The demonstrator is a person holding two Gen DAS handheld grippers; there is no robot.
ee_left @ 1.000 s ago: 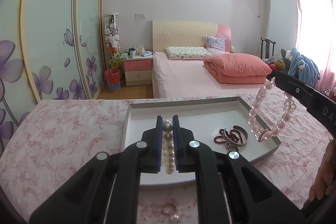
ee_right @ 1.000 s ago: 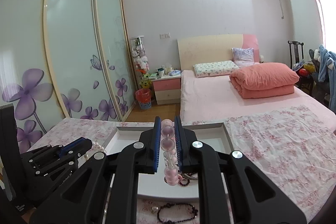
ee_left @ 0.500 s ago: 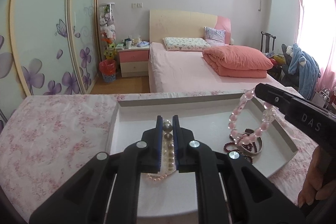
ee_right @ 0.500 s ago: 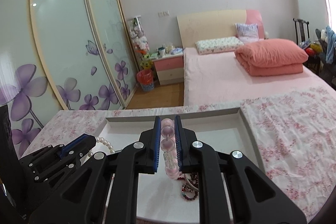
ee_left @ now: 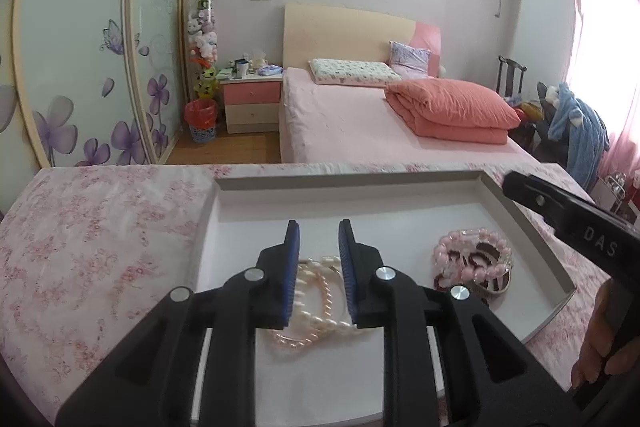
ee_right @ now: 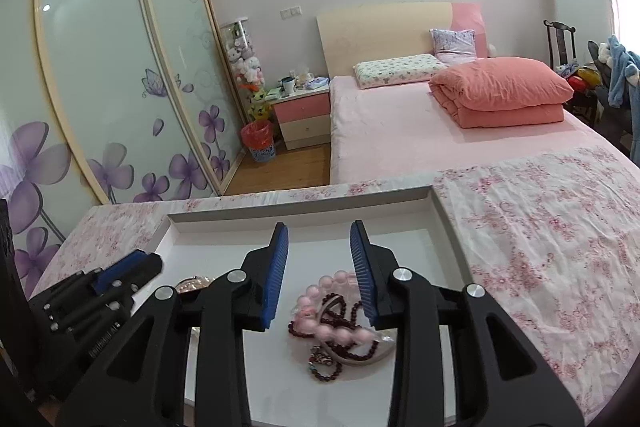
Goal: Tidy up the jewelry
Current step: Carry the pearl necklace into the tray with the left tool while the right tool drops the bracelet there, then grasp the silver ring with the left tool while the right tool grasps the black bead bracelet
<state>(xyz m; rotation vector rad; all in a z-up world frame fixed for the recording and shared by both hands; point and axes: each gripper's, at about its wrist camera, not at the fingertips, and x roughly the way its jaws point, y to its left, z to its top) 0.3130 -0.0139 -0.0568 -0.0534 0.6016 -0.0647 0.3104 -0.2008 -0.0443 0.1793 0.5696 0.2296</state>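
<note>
A white tray (ee_left: 400,215) with grey walls lies on a floral cloth. My left gripper (ee_left: 318,231) is open over the tray's left half; a pearl bracelet (ee_left: 320,297) lies loose on the tray floor between its fingers. My right gripper (ee_right: 319,233) is open over the tray (ee_right: 400,227); a pink bead bracelet (ee_right: 340,335) lies beneath it on a pile of dark red beads (ee_right: 340,311) and a bangle. In the left wrist view the pink bracelet (ee_left: 468,251) rests at the tray's right, with the right gripper's finger (ee_left: 568,211) above the tray's right wall.
The floral cloth (ee_right: 540,247) covers the table around the tray. The left gripper's body (ee_right: 92,299) fills the lower left of the right wrist view. A bed (ee_left: 380,123), nightstand and sliding wardrobe doors stand beyond the table's far edge.
Both grippers opened. The pearl bracelet dropped from the left gripper onto the tray floor, and the pink bead bracelet dropped from the right gripper onto the jewelry pile.
</note>
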